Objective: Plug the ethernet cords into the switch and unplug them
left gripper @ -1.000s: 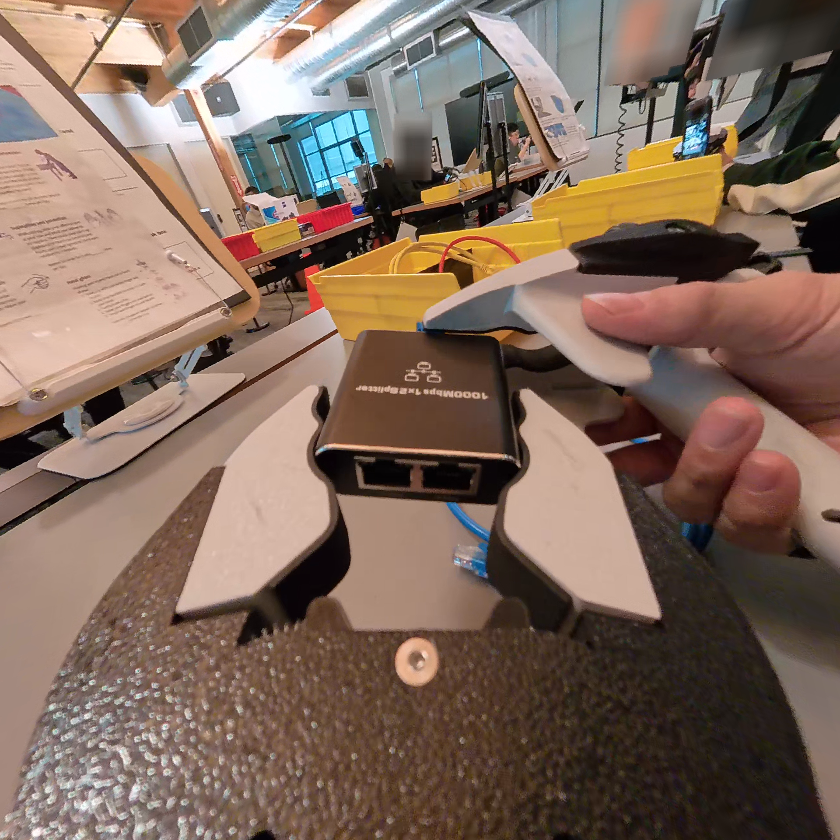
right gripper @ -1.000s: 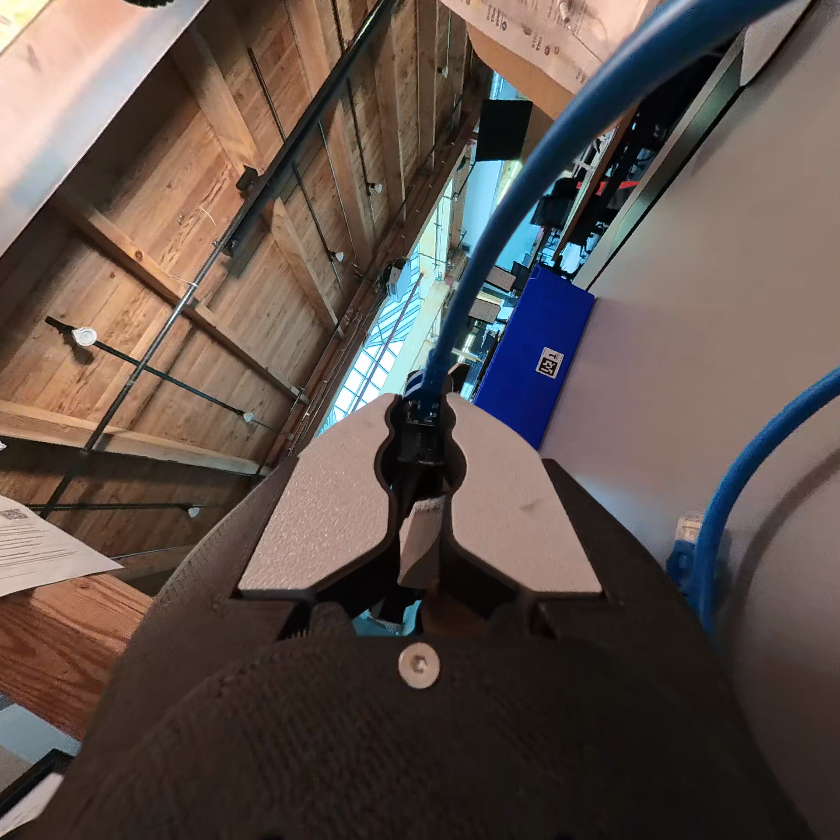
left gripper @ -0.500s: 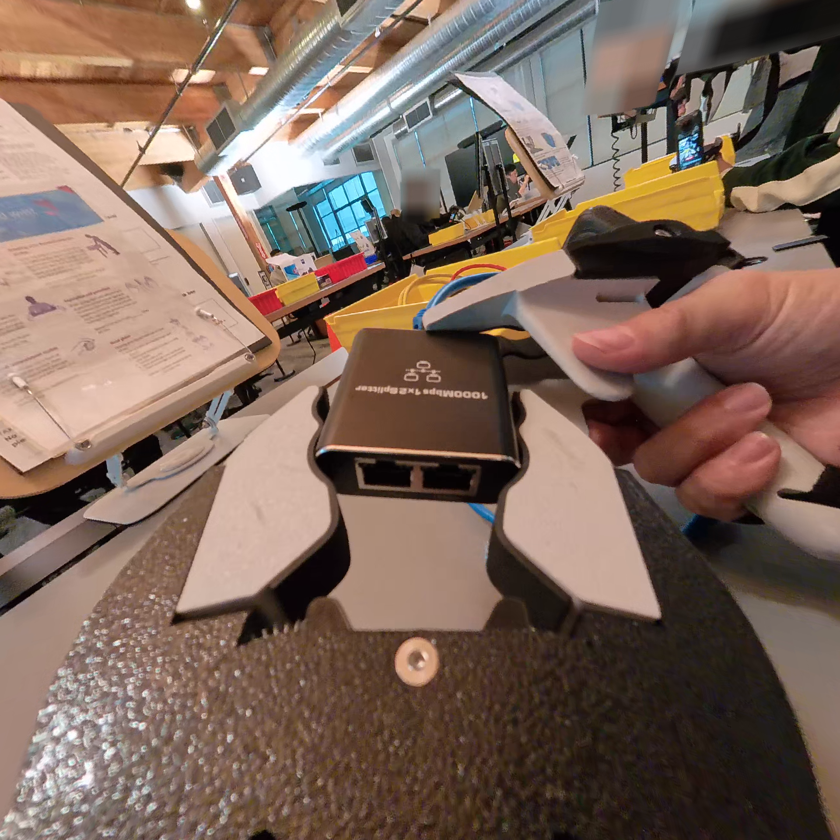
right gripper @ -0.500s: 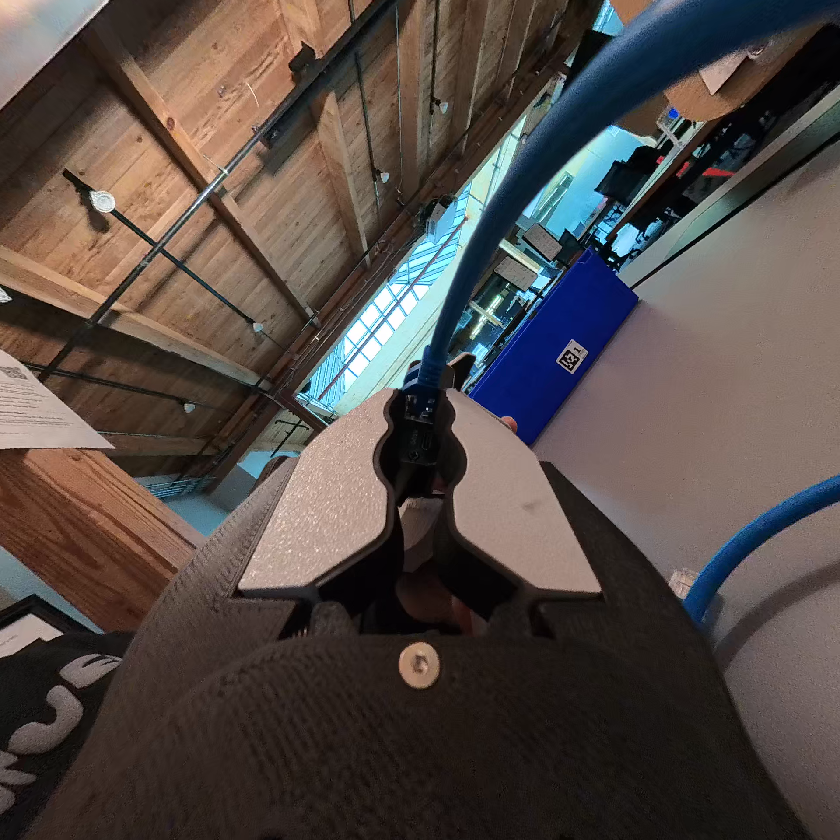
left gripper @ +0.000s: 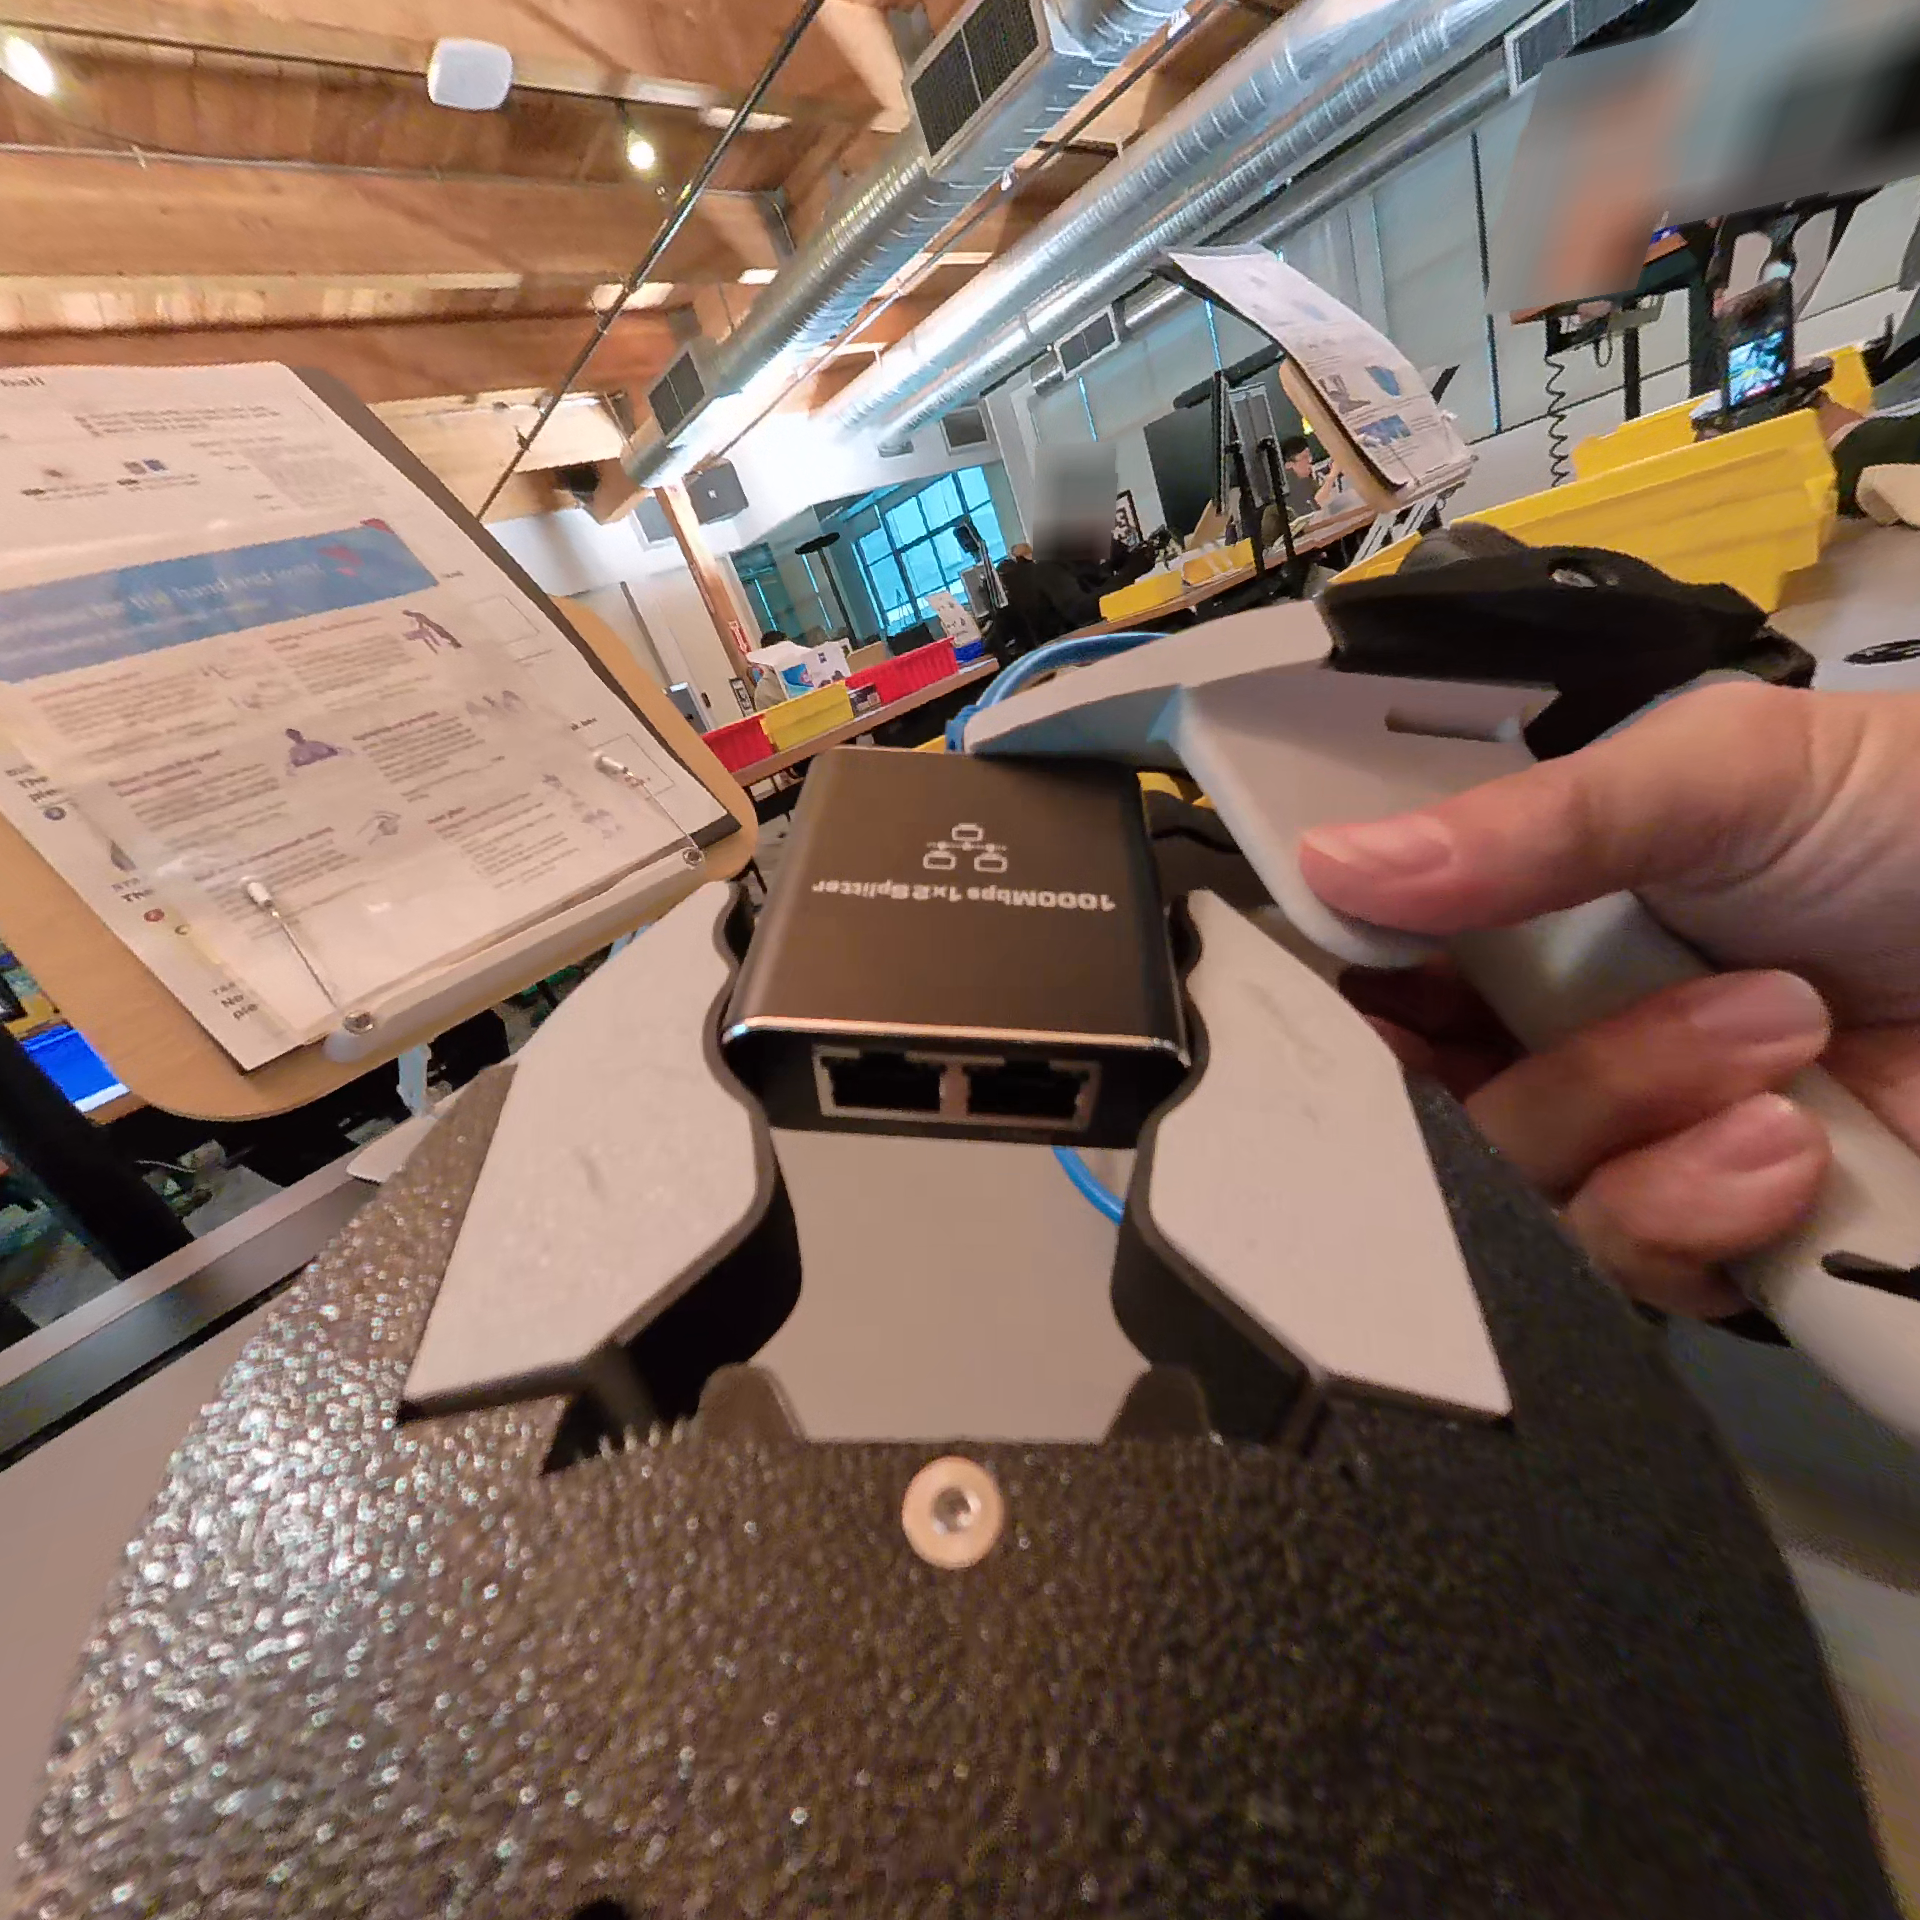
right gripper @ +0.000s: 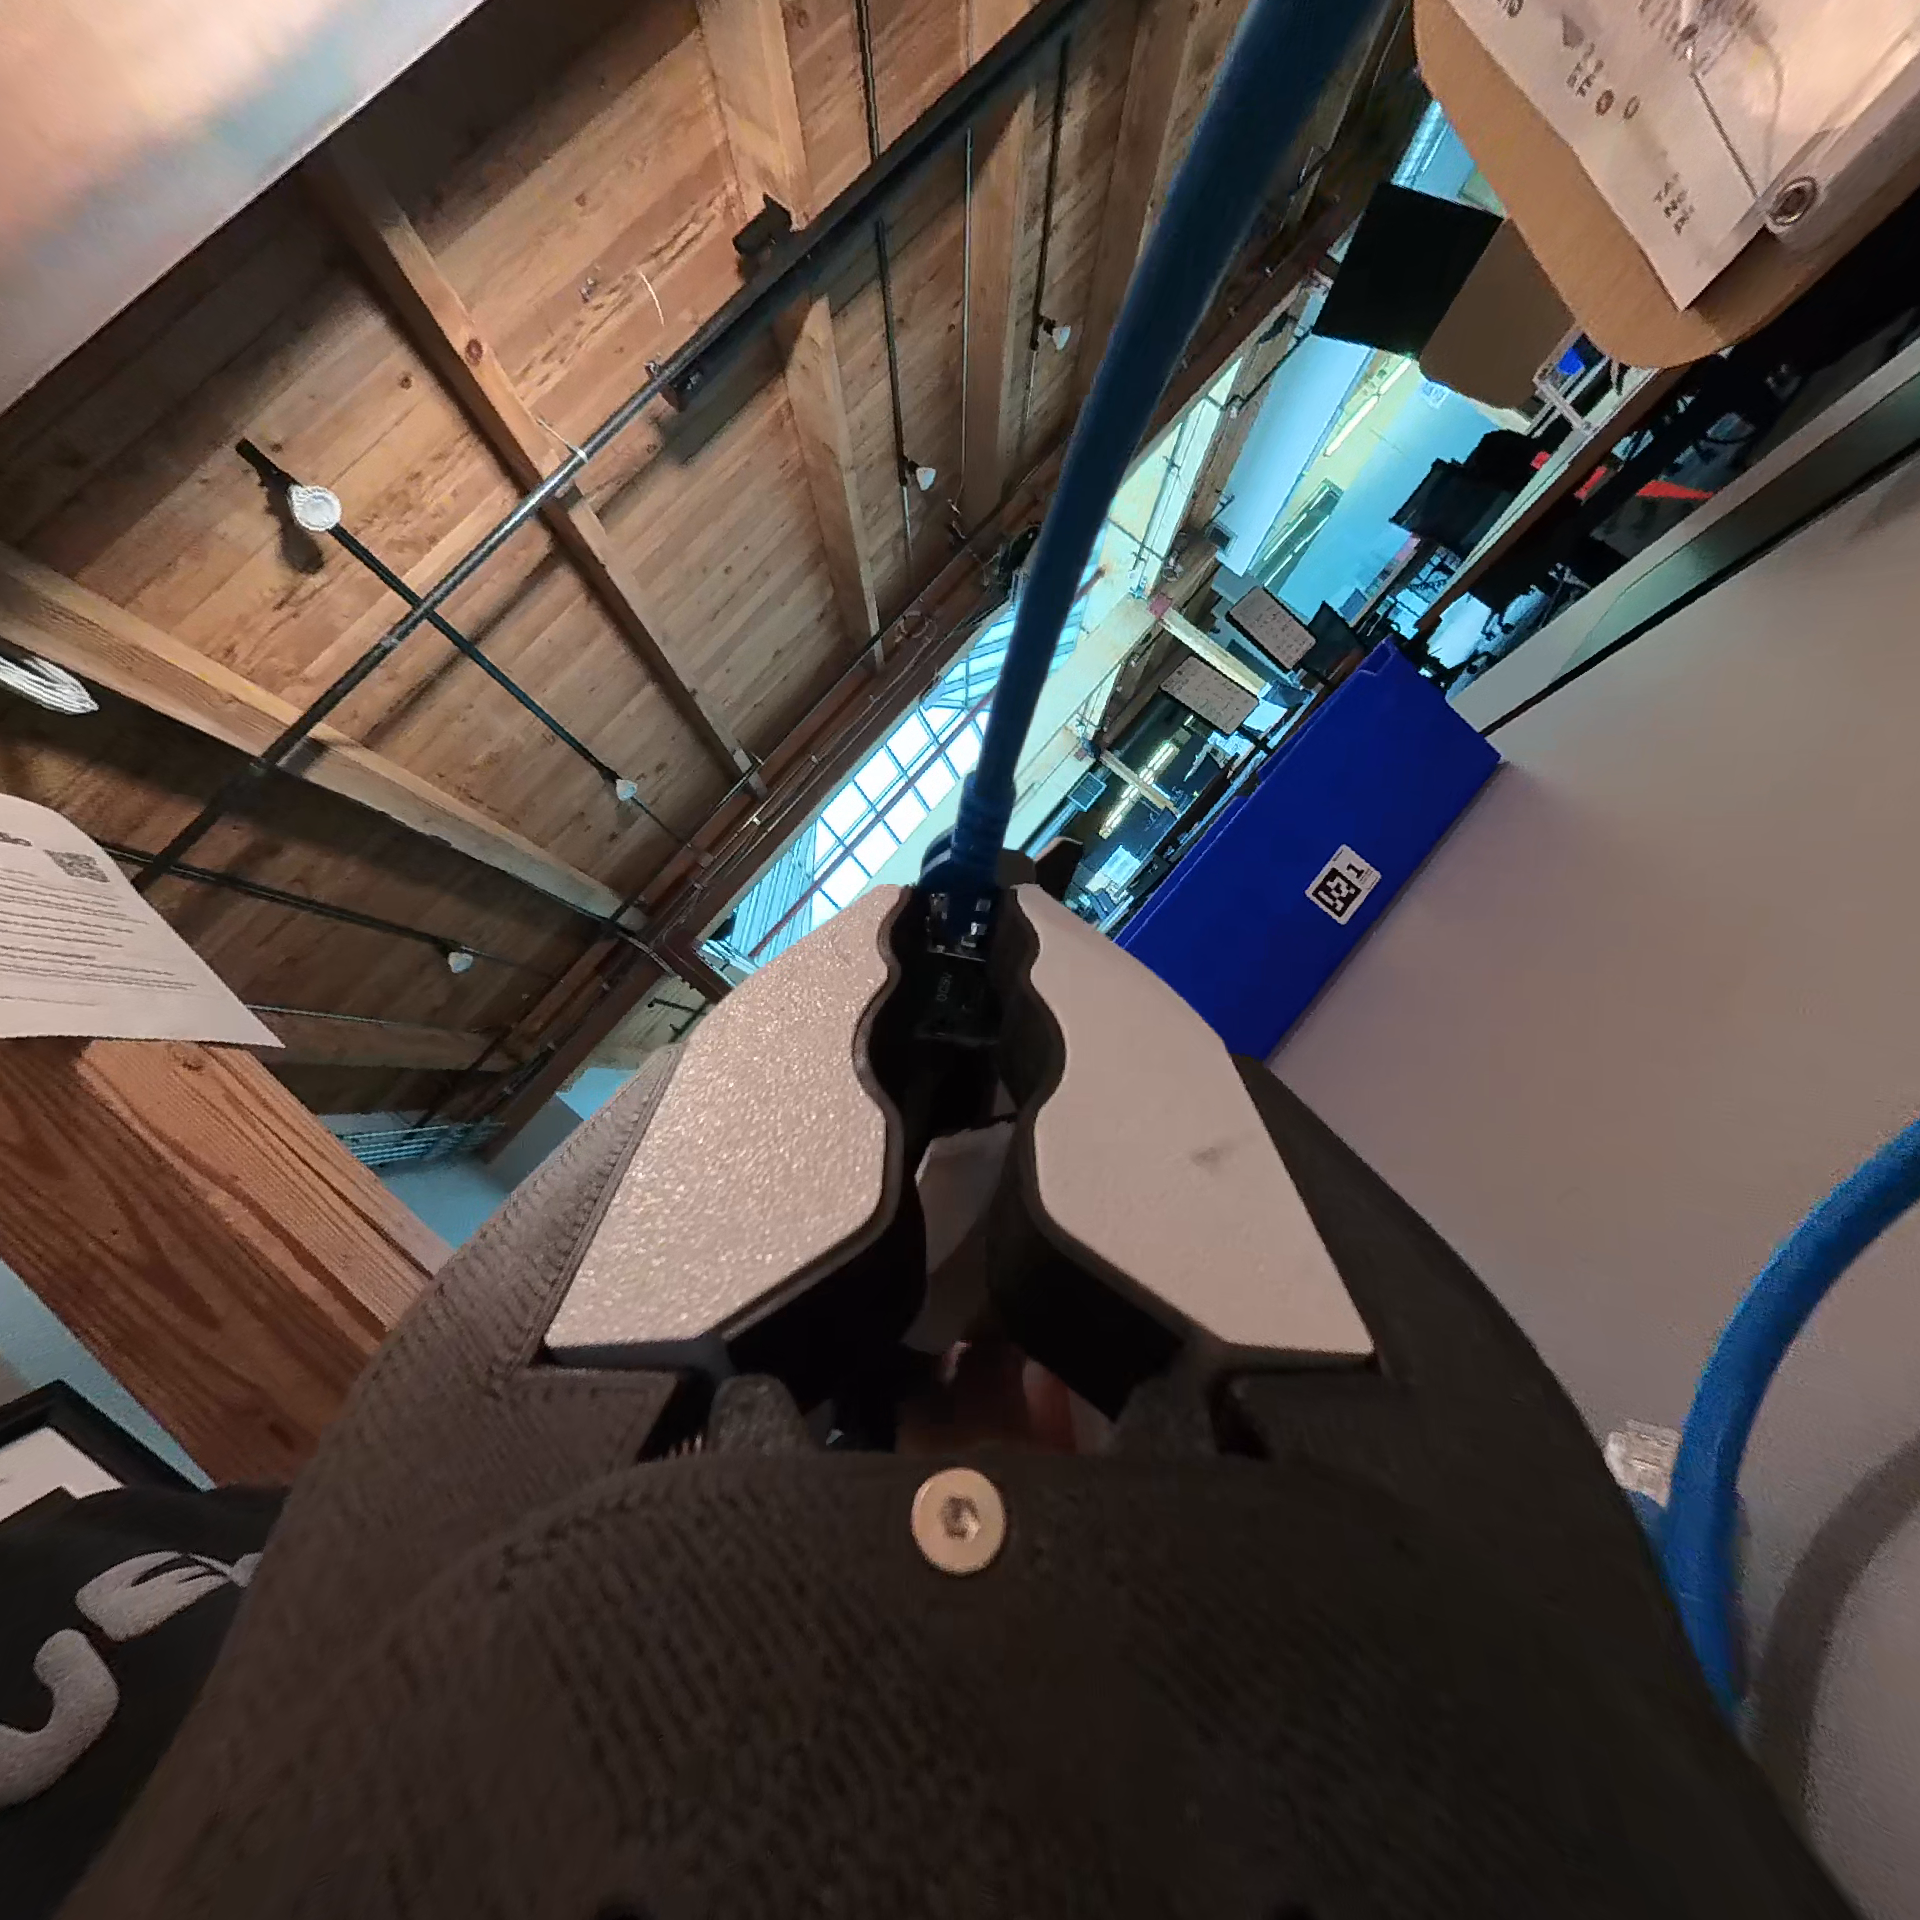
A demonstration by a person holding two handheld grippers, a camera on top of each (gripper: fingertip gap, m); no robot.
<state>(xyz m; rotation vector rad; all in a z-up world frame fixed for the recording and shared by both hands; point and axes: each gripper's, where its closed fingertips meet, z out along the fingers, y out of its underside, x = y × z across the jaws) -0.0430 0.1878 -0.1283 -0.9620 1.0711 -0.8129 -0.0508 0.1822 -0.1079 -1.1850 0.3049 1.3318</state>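
Observation:
My left gripper (left gripper: 956,914) is shut on the black switch (left gripper: 956,883), which it holds above the table. The switch's two near ports (left gripper: 956,1091) face the camera and are empty. My right gripper (left gripper: 997,727), held by a hand (left gripper: 1662,935), has its tips at the switch's far top edge. In the right wrist view the right gripper (right gripper: 961,920) is shut on the plug end of a blue ethernet cord (right gripper: 1081,468) that runs up and away. The far side of the switch is hidden.
A second blue cord (right gripper: 1745,1403) with a clear plug (right gripper: 1642,1455) lies on the grey table (right gripper: 1662,935). A blue bin (right gripper: 1309,873) stands farther off. An instruction board on a stand (left gripper: 312,727) is at the left, and yellow bins (left gripper: 1683,509) are behind.
Both grippers have tilted and risen together, with the switch and the cord plug still gripped. The loose plug seen under the switch earlier is out of the left view.

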